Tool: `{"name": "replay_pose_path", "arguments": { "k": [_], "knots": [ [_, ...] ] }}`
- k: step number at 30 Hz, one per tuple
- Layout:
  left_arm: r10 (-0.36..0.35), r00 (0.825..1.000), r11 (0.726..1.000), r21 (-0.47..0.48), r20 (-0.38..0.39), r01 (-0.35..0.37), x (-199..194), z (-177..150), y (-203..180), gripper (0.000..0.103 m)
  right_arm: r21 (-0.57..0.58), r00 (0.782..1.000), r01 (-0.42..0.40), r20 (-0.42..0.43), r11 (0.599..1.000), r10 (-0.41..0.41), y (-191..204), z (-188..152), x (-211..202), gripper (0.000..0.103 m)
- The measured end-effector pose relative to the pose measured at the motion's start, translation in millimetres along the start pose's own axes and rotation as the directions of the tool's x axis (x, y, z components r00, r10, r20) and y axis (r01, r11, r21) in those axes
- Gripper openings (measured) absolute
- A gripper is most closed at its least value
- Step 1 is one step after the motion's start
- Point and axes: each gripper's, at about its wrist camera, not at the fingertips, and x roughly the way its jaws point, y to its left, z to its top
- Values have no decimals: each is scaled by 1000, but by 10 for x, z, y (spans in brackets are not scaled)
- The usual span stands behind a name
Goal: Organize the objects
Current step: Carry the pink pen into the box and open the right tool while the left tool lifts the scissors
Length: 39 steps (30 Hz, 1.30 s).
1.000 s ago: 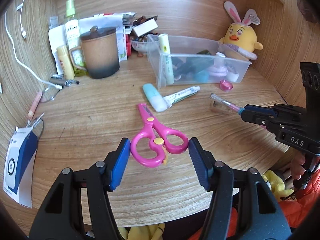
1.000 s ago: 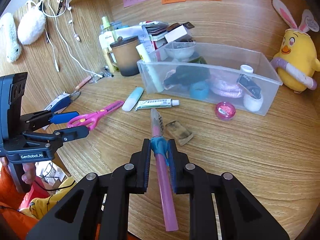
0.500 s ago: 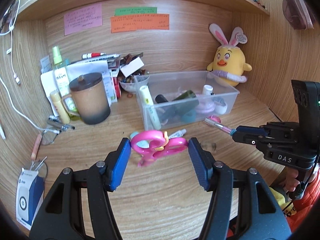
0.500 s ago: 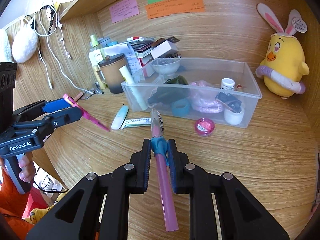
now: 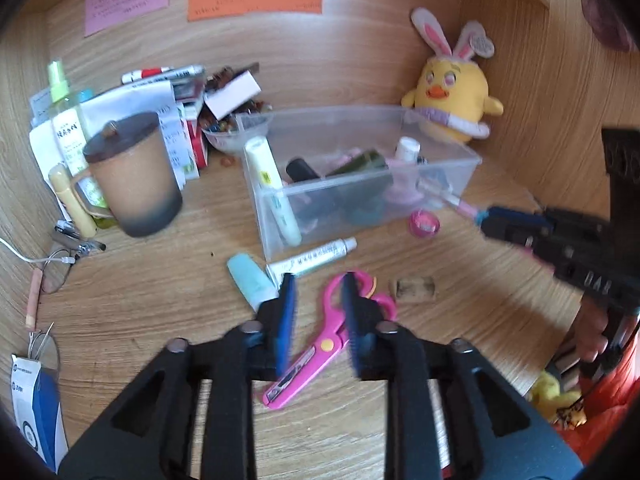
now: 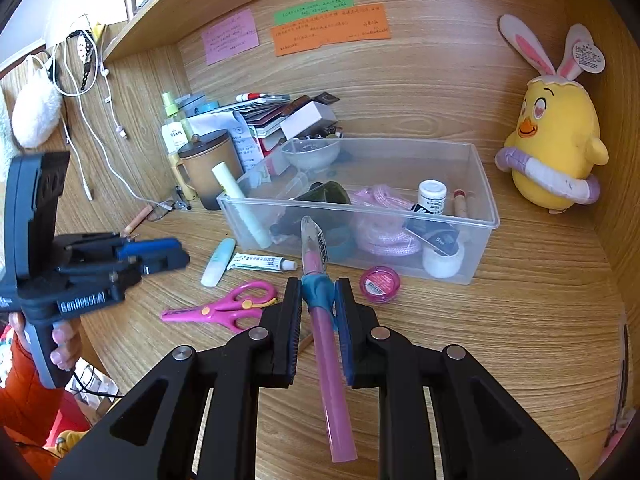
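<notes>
Right gripper (image 6: 316, 304) is pinching one pink pen (image 6: 326, 344) by its blue rubber grip, the clear cap end pointing ahead toward the front wall of the one clear plastic bin (image 6: 480, 224). Left gripper (image 5: 316, 308) is hovering over the wooden desk (image 5: 160, 300) with its two blue pads (image 5: 286, 312) parted by a narrow gap and nothing between them; the one pair of pink scissors (image 5: 320, 348) is lying flat on the desk beneath it, handle loops toward the bin and blades pointing back to the desk edge.

Three small things are lying on the desk just in front of the bin: one white tube (image 5: 312, 258), one pale blue stick (image 5: 250, 280) touching the tube's flat end, and one round pink pot (image 5: 424, 224). One brown cork-like block (image 5: 412, 288) is sitting near the scissors' loops.

Inside the bin, one pale green-white tube (image 6: 240, 204) is leaning against the left corner, one coil of pink rope (image 6: 384, 220) is lying in the middle, and one small white-capped jar (image 6: 432, 196) is standing to the right; the darker items there are too jumbled to count.

One lidded brown mug (image 5: 132, 176) is standing left of the bin, and one yellow plush chick (image 6: 556, 140) with two rabbit ears is sitting at the right. Three paper notes are stuck on the back panel: one pink (image 6: 230, 36), one green (image 6: 314, 8), one orange (image 6: 332, 28).
</notes>
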Motion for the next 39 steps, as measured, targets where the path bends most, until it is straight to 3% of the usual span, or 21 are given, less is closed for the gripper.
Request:
{"name": "replay_pose_path", "arguments": {
  "k": [2,8,15,21,29,39],
  "knots": [
    [-1,1000,1000,29,-29,2,84,-80,-32,51,9,1000,4,2,1000,-4,-48,18,8,15],
    [-2,990,996,92,-143,15,355,-278,-70,51,14,999,27,46,1000,-28,-112,142,-90,15],
    [-35,986,995,89,-160,49,393,-313,-43,20,-5,993,75,97,997,-74,-171,421,-122,15],
    [-9,990,995,93,-142,22,374,-318,-64,18,-15,990,111,89,994,-109,-268,665,80,15],
    [-32,999,998,55,-30,33,52,-181,-26,18,-14,992,127,20,992,-127,-462,918,437,15],
    [-40,997,998,55,59,37,-105,88,-72,18,-60,986,128,-96,990,-134,-430,891,911,15]
  ]
}}
